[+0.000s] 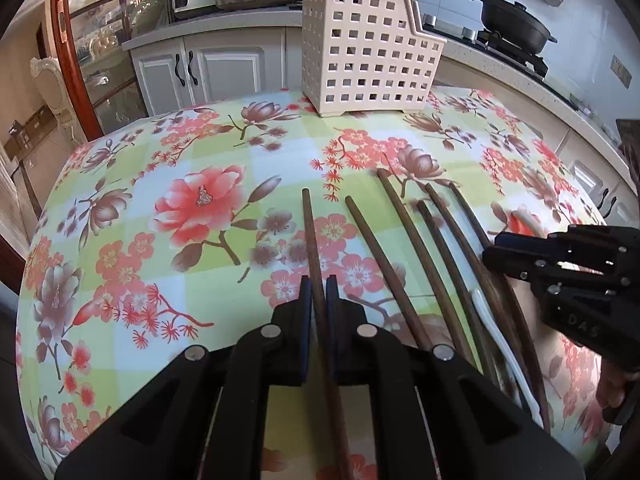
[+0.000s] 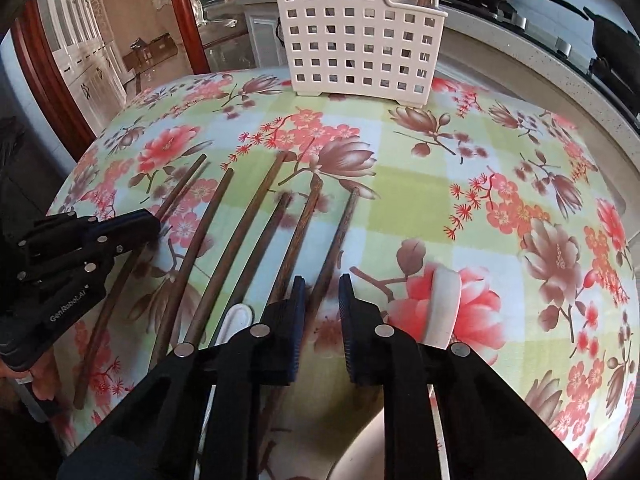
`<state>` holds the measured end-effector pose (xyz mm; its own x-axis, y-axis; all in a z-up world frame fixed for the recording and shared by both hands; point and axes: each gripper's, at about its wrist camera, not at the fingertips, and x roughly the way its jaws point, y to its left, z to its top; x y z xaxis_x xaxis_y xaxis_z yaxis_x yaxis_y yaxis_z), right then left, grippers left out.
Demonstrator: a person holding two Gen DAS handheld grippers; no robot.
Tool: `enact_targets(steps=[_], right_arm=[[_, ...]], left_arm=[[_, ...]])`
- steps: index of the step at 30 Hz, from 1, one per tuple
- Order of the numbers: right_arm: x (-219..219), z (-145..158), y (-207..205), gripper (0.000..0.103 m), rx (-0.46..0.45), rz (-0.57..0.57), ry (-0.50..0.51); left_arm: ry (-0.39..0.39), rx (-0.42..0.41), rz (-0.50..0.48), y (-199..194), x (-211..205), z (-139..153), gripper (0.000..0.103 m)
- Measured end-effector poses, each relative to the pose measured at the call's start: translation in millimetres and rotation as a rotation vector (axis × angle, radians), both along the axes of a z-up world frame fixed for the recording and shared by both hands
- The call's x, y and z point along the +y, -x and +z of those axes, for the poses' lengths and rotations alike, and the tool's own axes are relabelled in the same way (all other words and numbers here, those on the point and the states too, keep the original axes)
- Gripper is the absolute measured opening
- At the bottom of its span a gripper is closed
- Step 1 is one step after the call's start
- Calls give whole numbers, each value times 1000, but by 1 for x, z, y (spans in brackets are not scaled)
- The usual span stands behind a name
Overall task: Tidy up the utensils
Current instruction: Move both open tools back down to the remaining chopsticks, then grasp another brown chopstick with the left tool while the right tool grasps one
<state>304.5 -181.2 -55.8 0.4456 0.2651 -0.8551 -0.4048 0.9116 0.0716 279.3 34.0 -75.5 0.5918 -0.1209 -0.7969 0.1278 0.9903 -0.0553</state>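
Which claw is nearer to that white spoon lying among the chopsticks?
Right. The right claw is open just beside the white spoon, straddling the outermost chopstick. The left claw is several sticks away, shut on the far-left chopstick.

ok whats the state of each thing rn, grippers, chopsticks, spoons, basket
left gripper: shut on the leftmost chopstick
right gripper: open, fingers straddling the rightmost chopstick
other chopsticks: lying flat on the tablecloth, fanned side by side
white spoons: lying on the cloth, one partly under the chopsticks
utensil basket: upright at the far edge, one chopstick already standing in it
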Motion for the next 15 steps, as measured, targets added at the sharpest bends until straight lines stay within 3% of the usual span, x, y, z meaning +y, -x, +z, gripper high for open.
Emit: enact_targets(steps=[8,15], right_arm=[[-5,4,-5,6,-12,-8,-50],[-23,45,-6,7,-81,-14,-126]], left_arm=[[22,-23,11,3,5,12,7],[31,-93,5,5,4,43,6]])
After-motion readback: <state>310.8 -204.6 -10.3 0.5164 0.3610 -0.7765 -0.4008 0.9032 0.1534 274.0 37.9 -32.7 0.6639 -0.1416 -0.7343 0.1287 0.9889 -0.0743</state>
